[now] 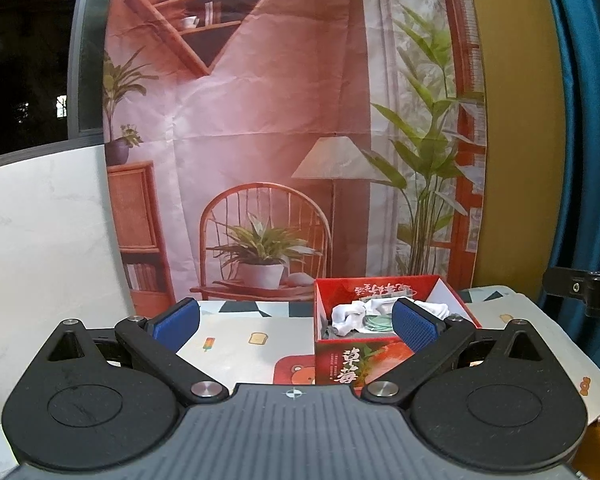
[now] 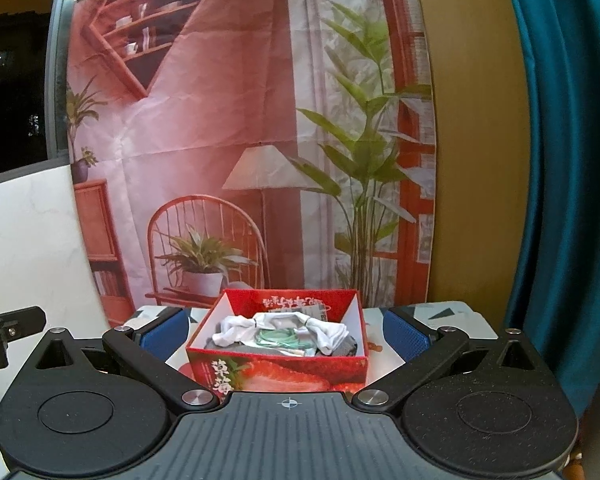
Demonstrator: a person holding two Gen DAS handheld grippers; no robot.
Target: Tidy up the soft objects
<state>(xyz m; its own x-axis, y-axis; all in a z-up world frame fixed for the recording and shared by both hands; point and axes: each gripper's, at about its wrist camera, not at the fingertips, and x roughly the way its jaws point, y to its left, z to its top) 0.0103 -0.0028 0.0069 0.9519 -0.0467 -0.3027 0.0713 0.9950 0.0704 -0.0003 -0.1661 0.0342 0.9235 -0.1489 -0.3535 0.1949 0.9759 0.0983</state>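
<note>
- A red strawberry box (image 2: 278, 364) stands open-topped on a table (image 1: 236, 336) covered with a patterned cloth; in the right wrist view it sits straight ahead, in the left wrist view it is off to the right
- Inside the box lie the soft objects: white socks (image 2: 240, 330) bunched over grey fabric (image 2: 260, 349), and a pale green coil (image 2: 278, 337), perhaps a hair tie or band; it is too small to name for certain
- The left gripper (image 1: 296, 326) has its blue-padded fingers (image 1: 176, 325) spread wide and holds nothing; its right-hand pad overlaps the box in the picture, but whether it touches the box cannot be told
- The right gripper (image 2: 286, 334) is likewise wide apart and empty; in the picture the box lies between its fingers (image 2: 404, 336), seemingly a little beyond the tips
- No loose soft item shows on the table in either view, so the sorting looks near its end, or the contents may need tidying
- To do the step well, in my judgement: bring one gripper down from above the box opening, not through the cardboard wall; pinch a thick fold of sock rather than a thin edge, since cloth slips and trails
- Steady the light box with the other gripper, as a snagged sock could drag or tip it; lift slowly so the green coil does not come up tangled in the cloth
</note>
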